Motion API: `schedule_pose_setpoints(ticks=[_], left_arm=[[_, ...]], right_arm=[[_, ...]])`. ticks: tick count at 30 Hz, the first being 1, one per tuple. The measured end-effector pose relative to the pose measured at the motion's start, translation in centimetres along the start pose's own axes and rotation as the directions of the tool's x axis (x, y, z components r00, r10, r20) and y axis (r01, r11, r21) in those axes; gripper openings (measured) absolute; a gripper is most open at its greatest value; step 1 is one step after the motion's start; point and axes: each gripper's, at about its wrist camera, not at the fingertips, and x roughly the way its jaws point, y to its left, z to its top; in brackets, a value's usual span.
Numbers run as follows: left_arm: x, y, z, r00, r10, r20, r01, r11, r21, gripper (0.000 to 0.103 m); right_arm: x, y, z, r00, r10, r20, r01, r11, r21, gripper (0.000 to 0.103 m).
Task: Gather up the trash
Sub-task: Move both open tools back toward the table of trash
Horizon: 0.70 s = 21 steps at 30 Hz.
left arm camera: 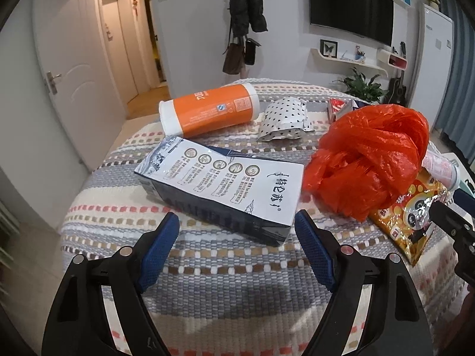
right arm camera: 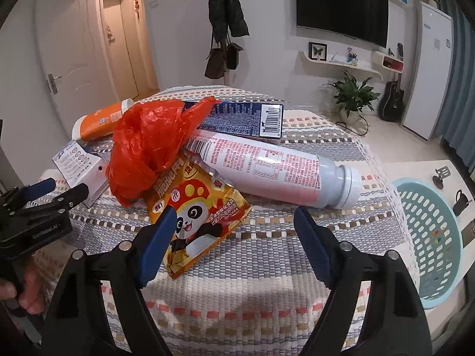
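I am working over a round table covered with a woven cloth in grey, cream, tan and coral stripes, in a living room with white doors and a wall-mounted television.

Left claw: blue-padded fingers spread apart, gripping nothing. Directly ahead of it lies a flattened white-and-navy milk carton with printed Chinese text, its near corner between the fingertips, though I cannot tell whether it touches them. Just to the right of the carton sits a crumpled orange-red plastic bag. Beyond the carton, a white plastic bottle with an orange label lies on its side, and beside it is a crushed white paper cup with black dots.

Right claw: fingers likewise apart and empty. A yellow foil snack packet with a cartoon panda lies flat on the cloth, its lower left part under the left fingertip. The orange-red bag overlaps the packet's far edge. Behind the packet, a grey-and-pink plastic bottle with a white screw cap lies on its side. Further back rests a dark blue carton with a barcode.

A light blue perforated plastic basket stands off the table's right edge, on a white surface.
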Motion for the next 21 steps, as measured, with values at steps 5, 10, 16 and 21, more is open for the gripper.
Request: schedule_pose_setpoints(ticks=[5, 10, 16, 21], left_arm=[[-1.0, 1.9, -0.9, 1.000, -0.003, -0.003, 0.003, 0.999, -0.034, 0.078], [-2.0, 4.9, -1.8, 1.000, -0.003, -0.012, 0.002, 0.995, -0.100, 0.078], [-3.2, 8.7, -2.8, 1.000, -0.015, -0.024, 0.010, 0.982, -0.191, 0.077], [-4.0, 10.4, -1.9, 0.988, -0.155, -0.003, 0.148, 0.950, -0.277, 0.081]], right_arm=[[0.1, 0.4, -0.1, 1.000, -0.003, 0.002, 0.003, 1.000, -0.023, 0.077], [0.3, 0.5, -0.2, 1.000, 0.004, -0.003, -0.004, 1.000, -0.025, 0.077], [0.4, 0.9, -0.4, 1.000, -0.004, -0.009, 0.003, 0.999, -0.036, 0.077], [-0.1, 1.4, -0.3, 1.000, 0.002, 0.007, -0.002, 0.999, -0.053, 0.077]])
